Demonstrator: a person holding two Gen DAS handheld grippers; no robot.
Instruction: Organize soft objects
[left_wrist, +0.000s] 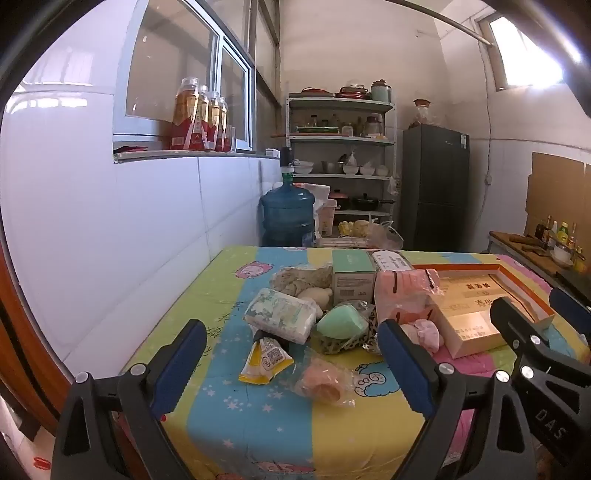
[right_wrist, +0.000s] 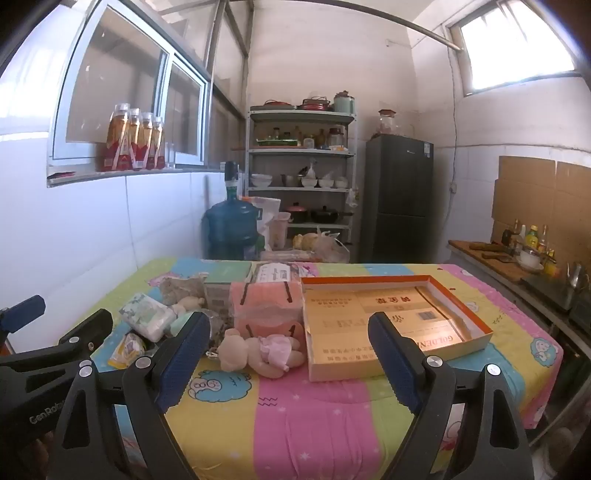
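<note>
Both the left gripper (left_wrist: 291, 347) and right gripper (right_wrist: 288, 336) gape wide, holding nothing, above the table's (right_wrist: 317, 413) near edge. One plush bear (right_wrist: 258, 352) lies mid-table, a pink pack (right_wrist: 266, 302) behind it, one open box (right_wrist: 391, 325) just right. Four bottles (right_wrist: 135, 138) line the sill.

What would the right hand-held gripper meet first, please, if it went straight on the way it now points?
Probably the plush teddy bear lying on the tablecloth, just ahead between the open jaws of the right hand-held gripper; the shallow gold box sits slightly right. Depth is uncertain.
</note>
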